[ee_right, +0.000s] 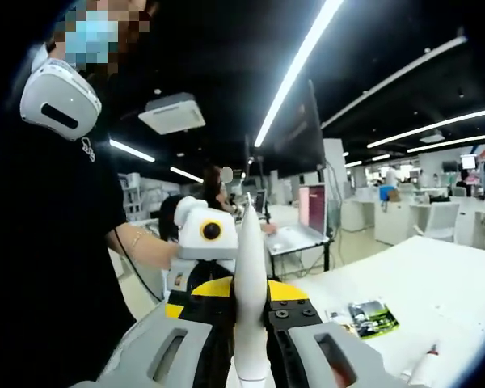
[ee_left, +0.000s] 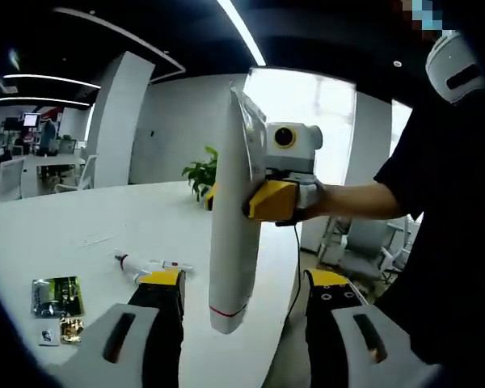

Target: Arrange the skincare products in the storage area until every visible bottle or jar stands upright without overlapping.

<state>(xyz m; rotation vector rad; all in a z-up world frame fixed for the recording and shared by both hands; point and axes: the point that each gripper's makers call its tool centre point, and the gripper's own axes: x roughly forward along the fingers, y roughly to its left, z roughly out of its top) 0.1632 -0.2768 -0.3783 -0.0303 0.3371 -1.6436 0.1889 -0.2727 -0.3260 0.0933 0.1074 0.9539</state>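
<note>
On the white table point(ee_left: 81, 218), a small bottle point(ee_left: 149, 264) lies flat, just ahead of the spread, empty left gripper point(ee_left: 246, 303). The white tube point(ee_left: 233, 234) is held upright in mid-air, clamped by the right gripper point(ee_right: 250, 339).

— From my left gripper view, the white tube point(ee_left: 233, 218) hangs upright right between my open jaws and blocks the way straight ahead.

— And on the table point(ee_left: 81, 222)?

— Wide bare surface toward the far edge. Low clutter near me: a green sachet point(ee_left: 56, 295), a small gold packet point(ee_left: 71, 326) beside it, two little tubes point(ee_left: 149, 264) lying flat.

— Right side?

— The person's black sleeve point(ee_left: 444, 210) closes it off.
</note>
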